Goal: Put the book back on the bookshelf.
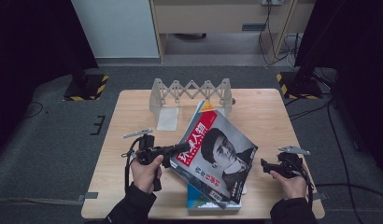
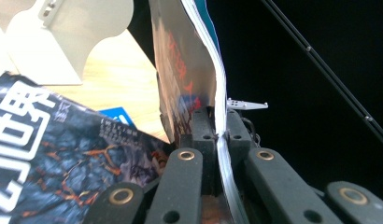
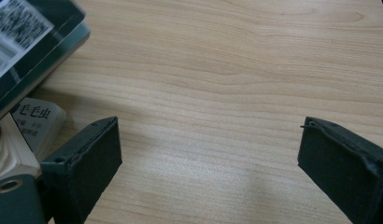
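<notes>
Item: portrait-cover magazine — your left gripper is clamped on its edge, lifting it tilted off the stack of books near the table's front edge. Your right gripper hangs beside the stack, jaws apart, holding nothing. Expandable book rack at the back — unfilled. Judged status: pickup done; carrying and slotting the magazine remain.

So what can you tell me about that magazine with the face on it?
The magazine is thin and glossy, with a red title block bearing white characters and a dark portrait on its cover. It is lifted and tilted above the pile of books on the wooden table. The left hand-held gripper is shut on its left edge, jaws pinching the pages, which bend slightly. The right hand-held gripper is open, apart from it.
</notes>
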Available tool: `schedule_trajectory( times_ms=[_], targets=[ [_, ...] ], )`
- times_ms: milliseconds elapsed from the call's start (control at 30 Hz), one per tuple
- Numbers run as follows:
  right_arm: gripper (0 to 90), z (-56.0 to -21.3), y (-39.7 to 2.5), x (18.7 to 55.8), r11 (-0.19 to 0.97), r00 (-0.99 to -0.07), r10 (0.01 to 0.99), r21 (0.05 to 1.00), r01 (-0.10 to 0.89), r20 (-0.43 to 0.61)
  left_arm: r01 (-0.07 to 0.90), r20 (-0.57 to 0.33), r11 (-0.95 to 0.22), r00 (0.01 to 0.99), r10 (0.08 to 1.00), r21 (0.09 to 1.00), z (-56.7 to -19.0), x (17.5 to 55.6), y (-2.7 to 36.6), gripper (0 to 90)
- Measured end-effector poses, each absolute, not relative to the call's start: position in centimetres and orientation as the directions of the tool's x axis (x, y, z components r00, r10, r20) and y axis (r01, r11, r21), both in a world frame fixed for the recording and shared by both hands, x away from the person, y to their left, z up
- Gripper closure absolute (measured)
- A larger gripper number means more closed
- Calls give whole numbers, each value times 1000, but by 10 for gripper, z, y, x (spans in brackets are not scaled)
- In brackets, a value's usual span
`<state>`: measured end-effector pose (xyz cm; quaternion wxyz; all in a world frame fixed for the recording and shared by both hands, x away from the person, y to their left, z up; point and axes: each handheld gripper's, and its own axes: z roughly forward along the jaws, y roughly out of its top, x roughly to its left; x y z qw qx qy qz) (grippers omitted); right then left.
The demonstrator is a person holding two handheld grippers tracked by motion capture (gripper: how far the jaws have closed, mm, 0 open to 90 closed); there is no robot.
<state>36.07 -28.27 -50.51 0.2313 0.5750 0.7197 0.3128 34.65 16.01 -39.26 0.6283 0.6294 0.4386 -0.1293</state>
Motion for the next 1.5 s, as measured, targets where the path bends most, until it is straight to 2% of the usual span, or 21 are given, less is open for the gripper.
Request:
schedule_trajectory(
  times_ms=[200,800,1133,1500],
  targets=[
    [64,-508,-284,362,159,-245,969,711,685,19,698,-713,201,594,373,687,-382,351,159,860],
    [40,-531,-289,375,224,-291,957,643,732,-1,615,-665,274,607,435,740,-351,360,193,859],
    [4,-539,-292,377,207,-294,956,701,682,4,561,-653,339,594,470,755,-335,365,224,859],
    [3,-540,-292,376,206,-293,956,703,681,3,520,-649,389,582,490,760,-321,371,247,859]
  ],
)
